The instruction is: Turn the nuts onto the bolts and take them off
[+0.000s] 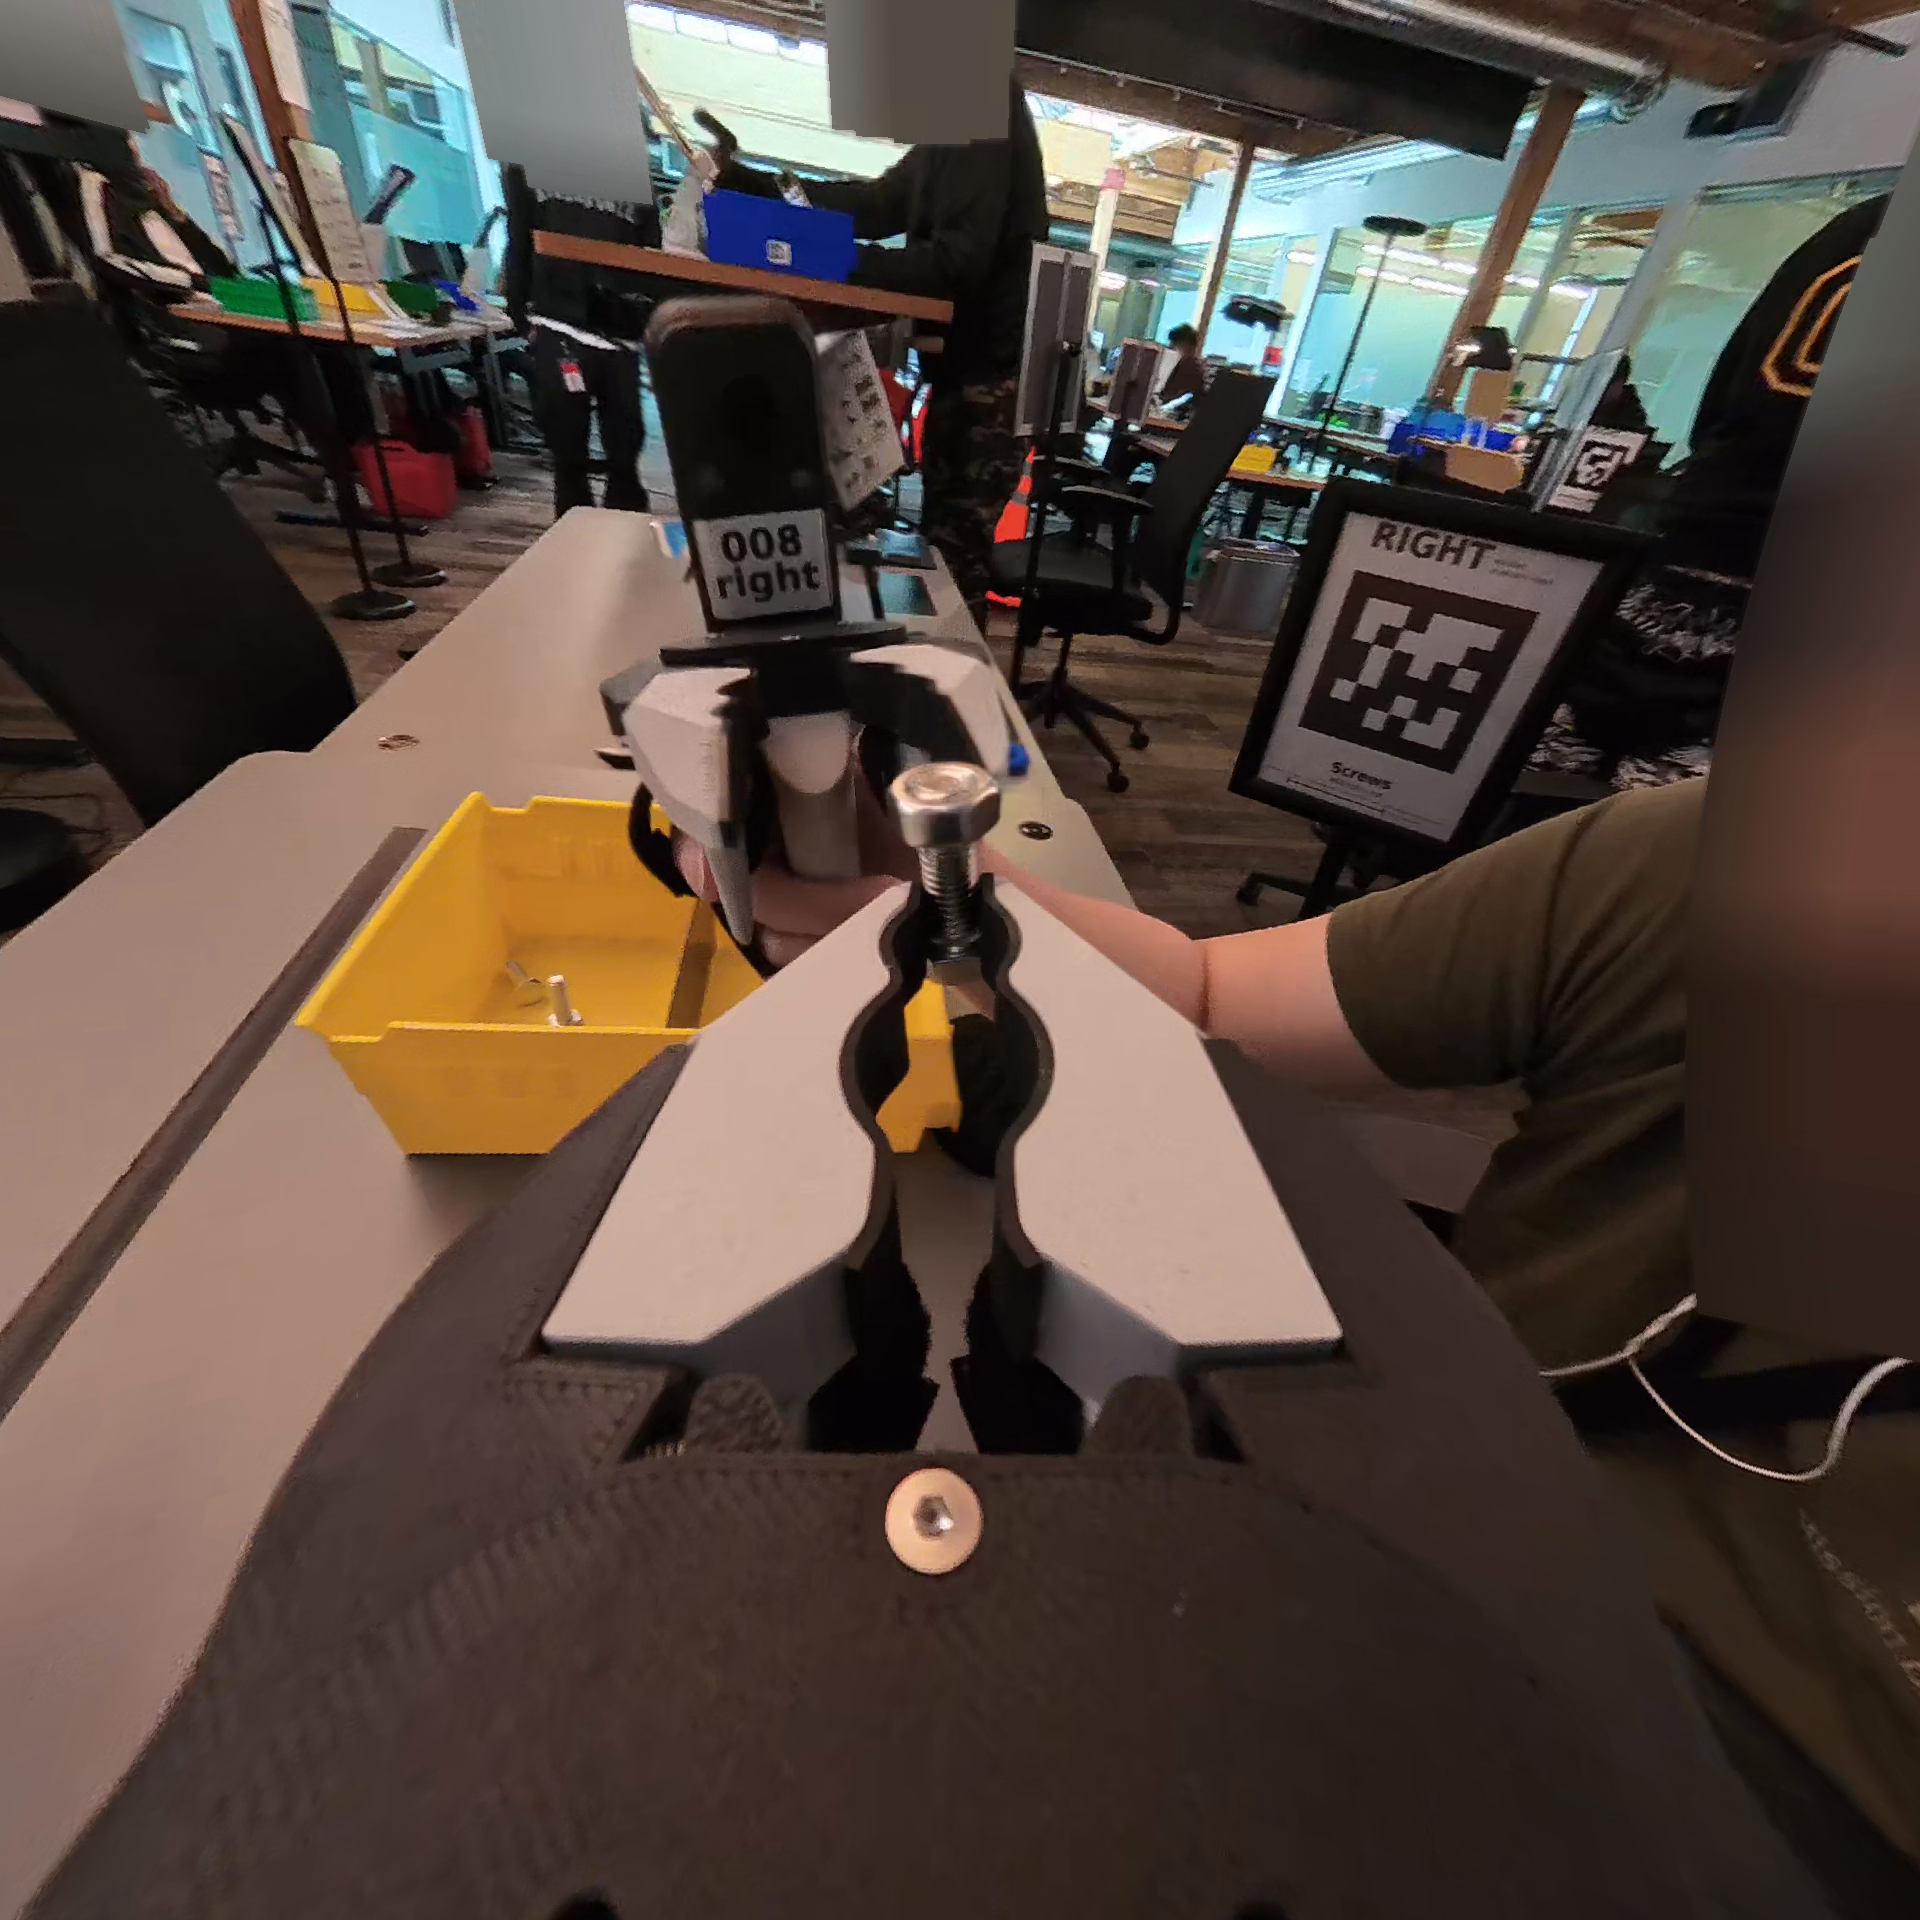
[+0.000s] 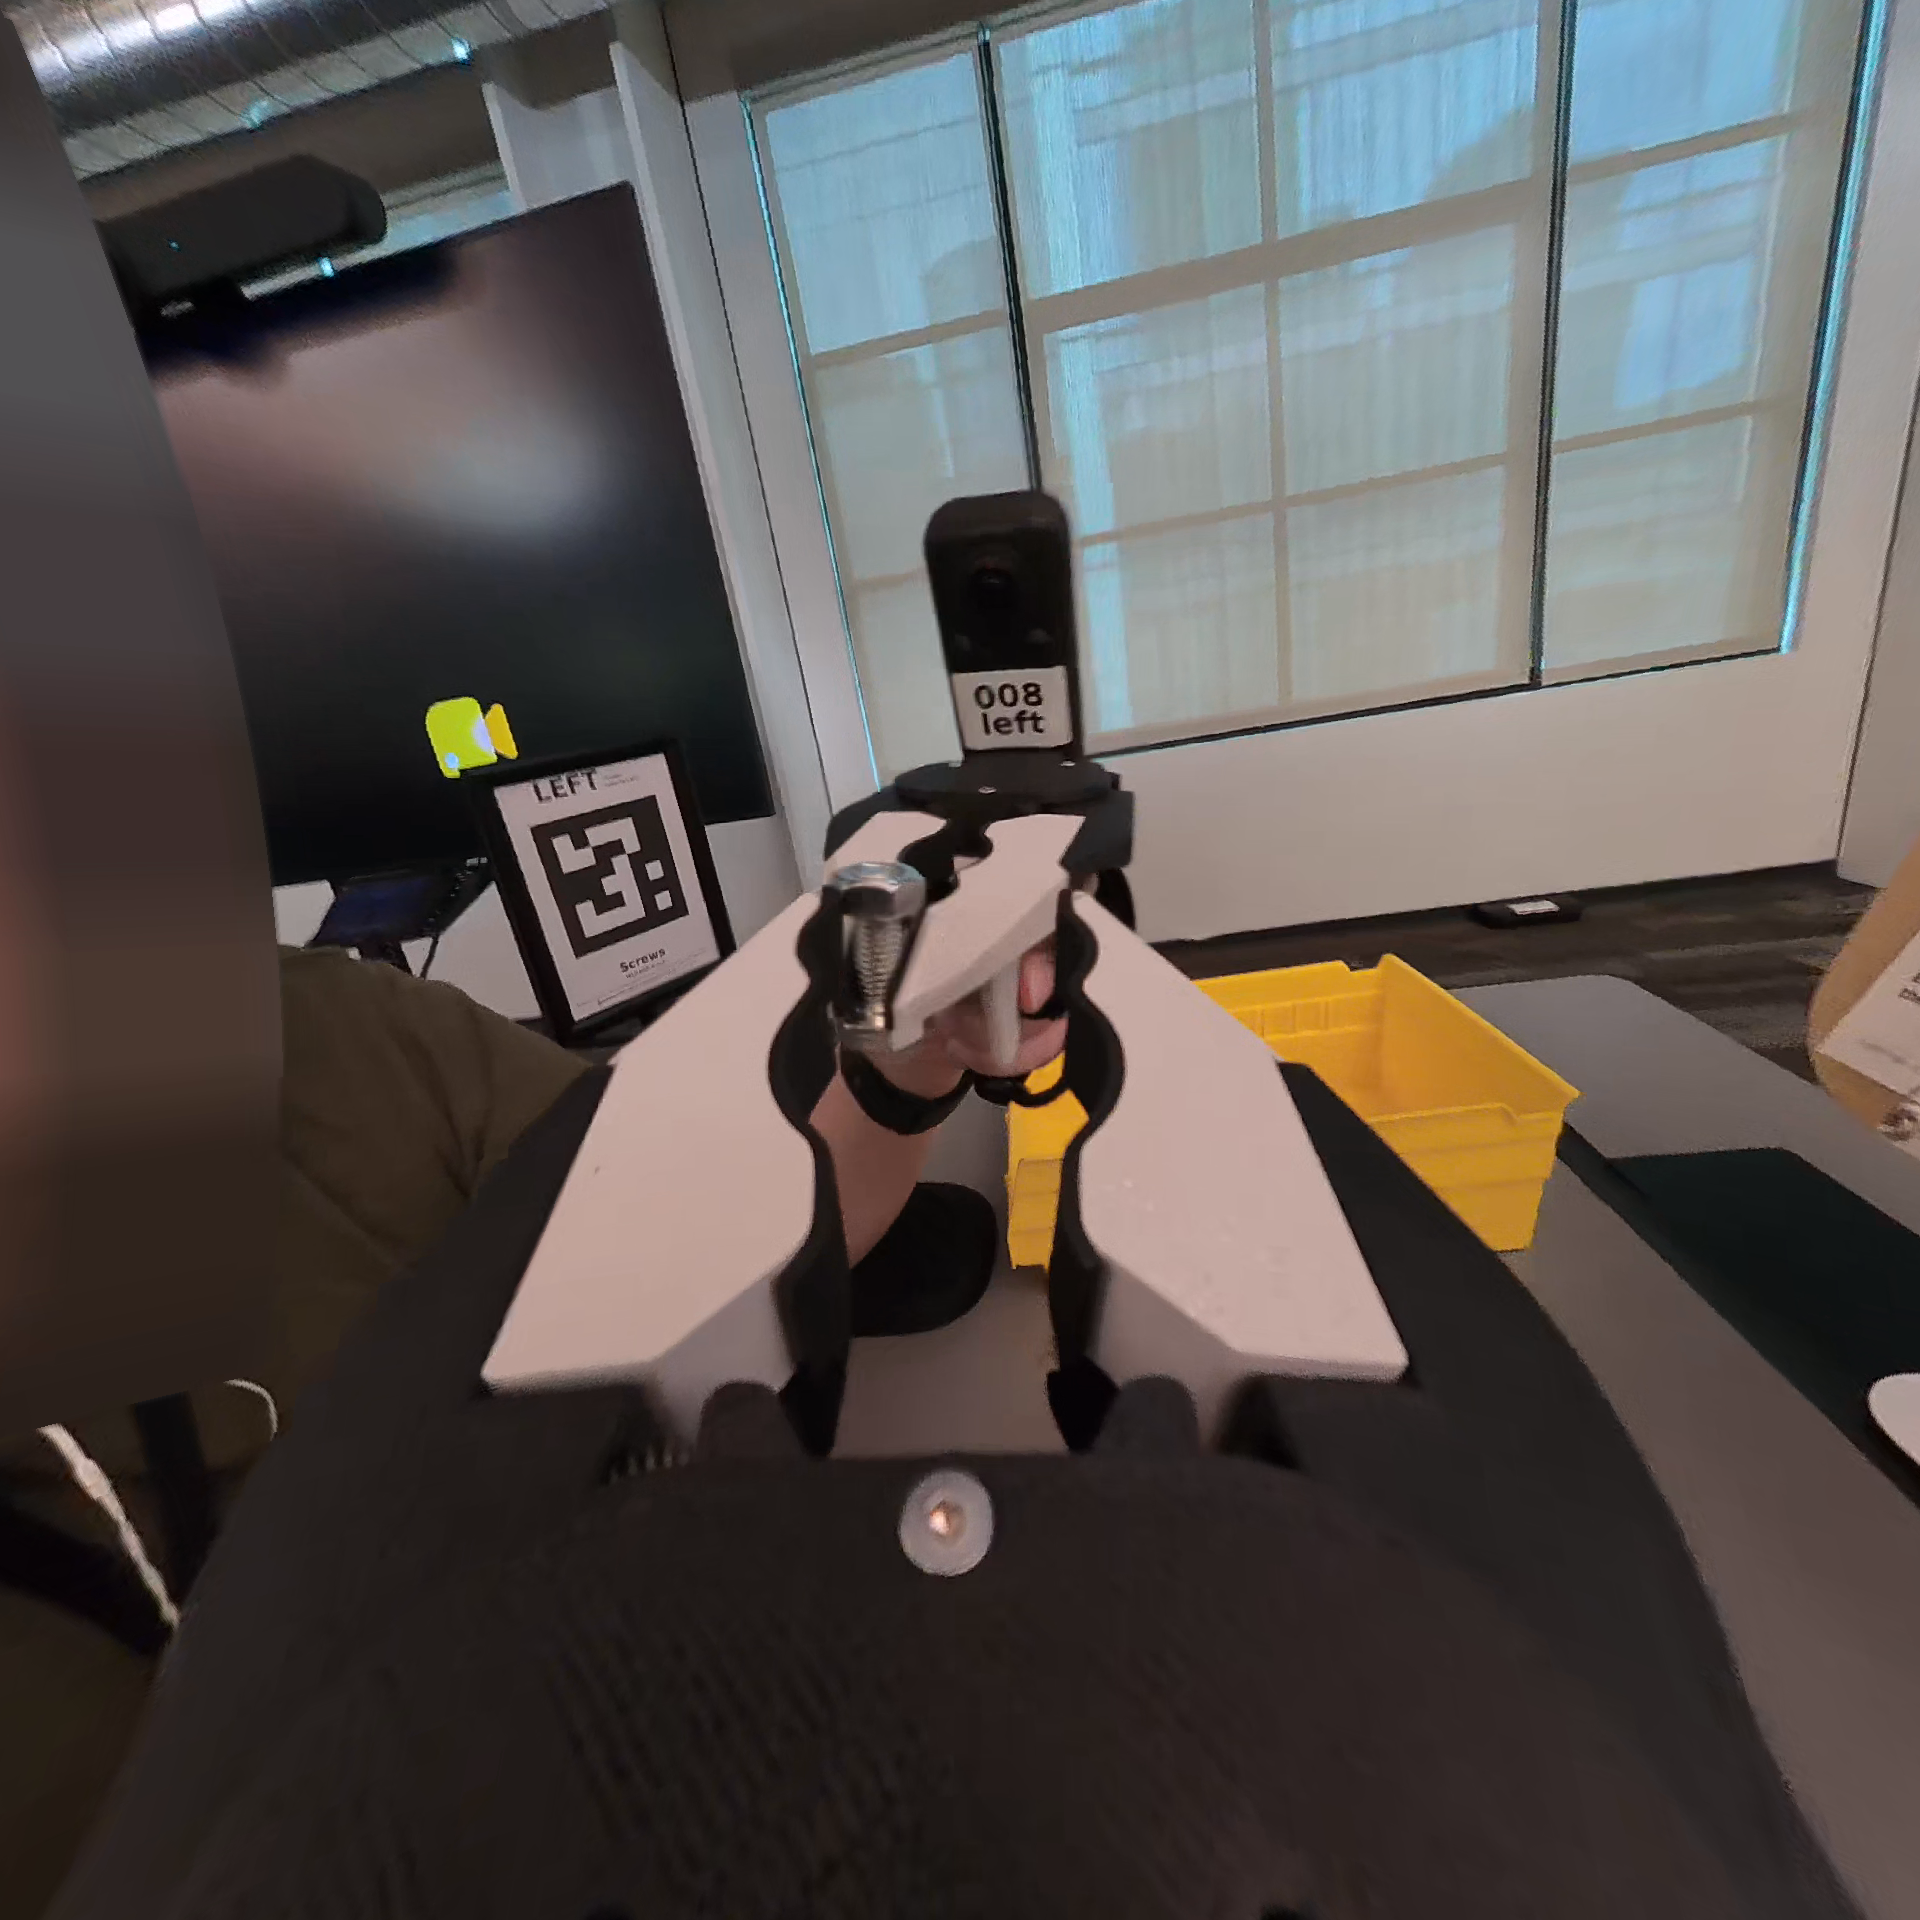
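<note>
My left gripper (image 1: 950, 920) is shut on the threaded shank of a silver hex bolt (image 1: 945, 810), which it holds upright with the head on top, above the table. A nut (image 2: 862, 1029) sits on the bolt's lower end. In the right wrist view the bolt (image 2: 871, 951) stands clamped in the left gripper (image 2: 899, 971). My right gripper (image 2: 956, 920) is open. Its fingers straddle the left gripper's tips, and the bolt is close to its left finger (image 2: 727, 1091). The right gripper also shows in the left wrist view (image 1: 821, 743), facing me just behind the bolt.
A yellow bin (image 1: 436, 1081) sits on the grey table (image 1: 156, 1039) below the grippers, with two loose bolts (image 1: 545, 1000) in it; it also shows in the right wrist view (image 2: 1455, 1101). A framed marker sign (image 1: 1423, 665) stands right, another (image 2: 613, 883) left. A cardboard box (image 2: 1870, 987) lies far right. My two grippers' fingertips are within a few centimetres of each other.
</note>
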